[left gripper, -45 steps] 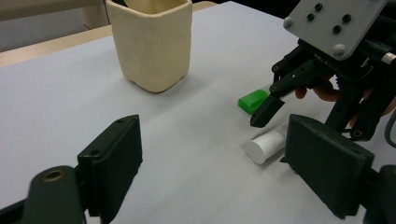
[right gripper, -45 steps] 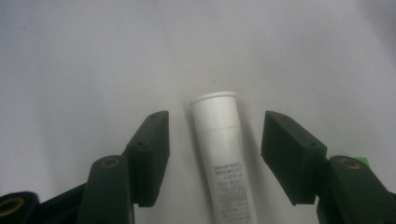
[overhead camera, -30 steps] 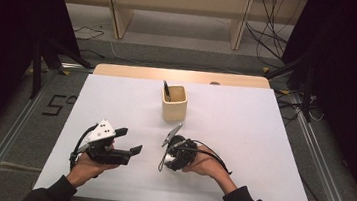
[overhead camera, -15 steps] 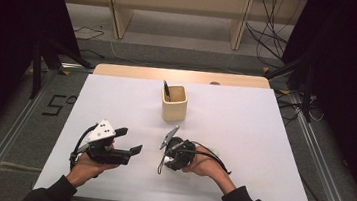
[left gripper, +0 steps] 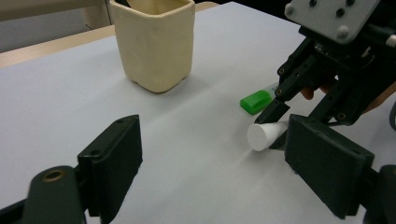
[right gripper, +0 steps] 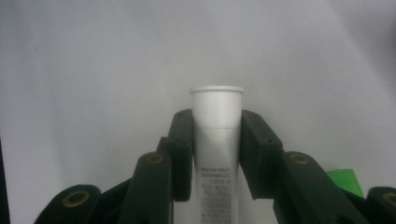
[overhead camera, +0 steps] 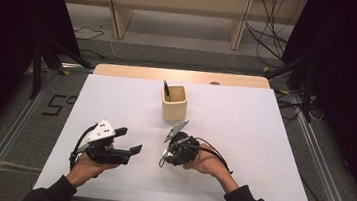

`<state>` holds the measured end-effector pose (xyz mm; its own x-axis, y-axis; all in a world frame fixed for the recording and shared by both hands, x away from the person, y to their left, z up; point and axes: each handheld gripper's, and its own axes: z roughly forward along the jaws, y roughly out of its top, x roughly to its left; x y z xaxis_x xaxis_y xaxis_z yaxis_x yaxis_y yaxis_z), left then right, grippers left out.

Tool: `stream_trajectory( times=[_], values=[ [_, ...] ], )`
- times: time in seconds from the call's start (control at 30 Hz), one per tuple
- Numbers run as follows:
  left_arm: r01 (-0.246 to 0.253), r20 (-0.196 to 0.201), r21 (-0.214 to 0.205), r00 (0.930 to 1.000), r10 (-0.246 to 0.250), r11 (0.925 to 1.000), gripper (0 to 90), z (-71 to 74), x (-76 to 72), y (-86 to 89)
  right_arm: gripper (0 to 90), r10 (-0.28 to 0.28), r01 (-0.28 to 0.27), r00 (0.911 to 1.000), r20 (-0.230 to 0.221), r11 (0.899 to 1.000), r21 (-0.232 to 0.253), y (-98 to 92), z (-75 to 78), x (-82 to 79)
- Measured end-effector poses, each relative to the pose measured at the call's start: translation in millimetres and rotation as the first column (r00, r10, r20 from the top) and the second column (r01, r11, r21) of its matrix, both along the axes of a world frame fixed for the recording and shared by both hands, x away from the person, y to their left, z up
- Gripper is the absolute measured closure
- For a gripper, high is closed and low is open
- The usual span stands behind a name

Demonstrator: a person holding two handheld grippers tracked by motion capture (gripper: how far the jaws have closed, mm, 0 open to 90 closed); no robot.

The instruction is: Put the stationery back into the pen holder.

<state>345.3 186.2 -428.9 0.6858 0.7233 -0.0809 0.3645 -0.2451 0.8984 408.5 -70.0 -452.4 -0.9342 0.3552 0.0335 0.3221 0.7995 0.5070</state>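
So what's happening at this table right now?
A person works at a white table with a gripper in each hand. The right gripper has just been closing and is clamped on a white tube lying on the table, beside a green-capped item. The left gripper hangs open nearby, pointed at the tube, holding nothing. A cream holder with a dark pen in it stands behind them.

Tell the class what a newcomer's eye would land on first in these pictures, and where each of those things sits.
First comes the right gripper, its jaws just closed on a white tube that lies on the white table near the front edge. Next is the cream square pot near the table's middle, with a dark pen standing in it. Beside the tube lies a bright green cap, and the left gripper waits open on the left.
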Motion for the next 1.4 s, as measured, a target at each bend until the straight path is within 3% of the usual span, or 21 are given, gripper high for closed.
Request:
stream_trajectory(
  times=[0.27,0.37,0.53,0.7,0.8,1.1,1.2,1.4],
  values=[
    [-0.004,0.0,0.0,1.0,0.004,1.0,18.5,0.1,0.0,0.3,68.1,-0.031,0.031,0.9995,0.001,0.992,0.121,-9.3,10.0,4.9],
    [-0.005,0.003,0.0,1.0,0.005,1.0,18.5,0.2,-0.1,0.4,68.0,-0.064,0.064,0.9979,-0.009,0.981,0.184,-13.5,14.1,7.1],
    [-0.009,0.005,-0.006,1.0,0.009,0.9999,18.5,0.3,0.0,0.5,68.0,-0.131,0.137,0.9906,-0.04,0.943,0.305,-21.2,18.8,12.5],
    [-0.005,0.006,-0.01,1.0,0.005,0.9999,18.5,0.2,-0.1,0.5,67.9,-0.179,0.188,0.9821,-0.06,0.904,0.385,-26.0,21.6,15.8],
    [-0.002,0.007,-0.012,1.0,0.002,0.9999,18.6,0.4,-0.3,0.7,67.9,-0.187,0.201,0.9795,-0.074,0.89,0.41,-27.8,23.0,16.6],
    [-0.007,0.012,-0.032,0.9999,0.008,0.9995,18.5,0.8,-0.2,1.7,67.9,-0.221,0.231,0.9723,-0.075,0.867,0.441,-29.4,25.8,17.8],
    [-0.008,0.017,-0.033,0.9998,0.009,0.9994,18.5,1.0,-0.3,2.0,67.8,-0.231,0.24,0.9698,-0.077,0.852,0.465,-30.5,26.8,19.0],
    [-0.013,0.022,-0.038,0.9997,0.014,0.9992,18.5,1.4,-0.6,2.3,67.9,-0.252,0.256,0.9648,-0.075,0.837,0.484,-30.6,27.7,20.3]
  ],
)
